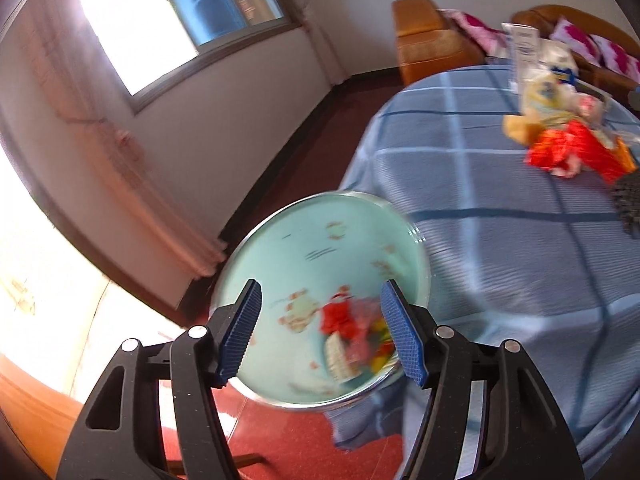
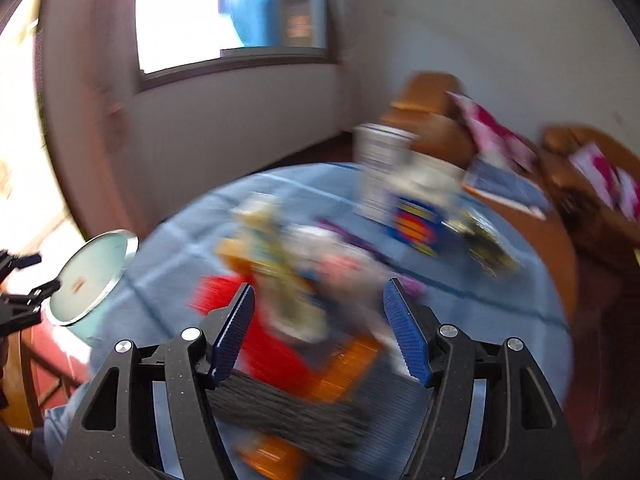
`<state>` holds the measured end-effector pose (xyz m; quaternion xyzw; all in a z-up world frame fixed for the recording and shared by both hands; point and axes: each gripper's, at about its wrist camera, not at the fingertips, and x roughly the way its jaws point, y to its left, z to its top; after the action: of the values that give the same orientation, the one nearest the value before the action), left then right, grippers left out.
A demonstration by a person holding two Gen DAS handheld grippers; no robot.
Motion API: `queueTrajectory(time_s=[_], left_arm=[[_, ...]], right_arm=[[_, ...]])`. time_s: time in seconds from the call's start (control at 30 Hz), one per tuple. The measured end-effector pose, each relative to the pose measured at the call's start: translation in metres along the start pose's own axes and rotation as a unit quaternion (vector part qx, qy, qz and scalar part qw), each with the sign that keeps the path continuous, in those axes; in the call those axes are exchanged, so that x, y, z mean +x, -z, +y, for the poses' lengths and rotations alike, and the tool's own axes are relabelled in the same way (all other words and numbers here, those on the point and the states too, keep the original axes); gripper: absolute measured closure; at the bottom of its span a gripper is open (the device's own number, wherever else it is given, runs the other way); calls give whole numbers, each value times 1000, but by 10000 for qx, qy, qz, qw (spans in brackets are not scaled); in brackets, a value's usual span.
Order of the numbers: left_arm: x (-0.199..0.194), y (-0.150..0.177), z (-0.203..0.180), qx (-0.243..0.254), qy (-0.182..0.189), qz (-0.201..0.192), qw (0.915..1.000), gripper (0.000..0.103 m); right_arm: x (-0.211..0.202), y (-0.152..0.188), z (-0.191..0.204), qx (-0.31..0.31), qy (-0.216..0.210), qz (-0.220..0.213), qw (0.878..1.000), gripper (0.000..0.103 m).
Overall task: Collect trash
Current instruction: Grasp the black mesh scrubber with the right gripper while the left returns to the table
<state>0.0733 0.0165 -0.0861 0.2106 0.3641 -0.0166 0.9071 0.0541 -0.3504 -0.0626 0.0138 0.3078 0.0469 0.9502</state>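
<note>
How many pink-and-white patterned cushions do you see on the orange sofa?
2: one pink-and-white patterned cushion lies near the orange sofa's left armrest, the other further right along its backrest. More may be hidden behind the trash pile or outside the frame.

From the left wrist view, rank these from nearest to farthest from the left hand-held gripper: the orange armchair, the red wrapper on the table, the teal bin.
1. Teal bin: right at the left hand-held gripper, between its open fingers.
2. Red wrapper: upper right, on the blue checked tablecloth.
3. Orange armchair: beyond the table, against the far wall.
</note>
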Motion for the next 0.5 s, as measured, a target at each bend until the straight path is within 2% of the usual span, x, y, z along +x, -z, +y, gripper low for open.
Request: queueTrajectory(time_s=[0.07,0.17,0.33,0.43,0.47,0.5], left_arm=[[-2,-5,-16,97,166,-29,9998,41],[-4,-8,-36,227,322,-53,9992,41],[-8,-1,-48,344,399,-23,9986,41],[-8,1,-45,329,399,1,9987,41],[-8,1,-44,317,399,2,9987,41],[-8,1,-43,307,405,3,9987,41]], right_arm=[[-7,12,-30,401,196,50,9990,37],[-12,27,-44,573,170,86,9982,37],[-10,45,-25,369,-117,214,9990,37],[-2,55,-6,221,-280,442,9984,37],[1,58,-1,194,-344,531,9978,42],[3,60,2,187,-425,586,9972,54]])
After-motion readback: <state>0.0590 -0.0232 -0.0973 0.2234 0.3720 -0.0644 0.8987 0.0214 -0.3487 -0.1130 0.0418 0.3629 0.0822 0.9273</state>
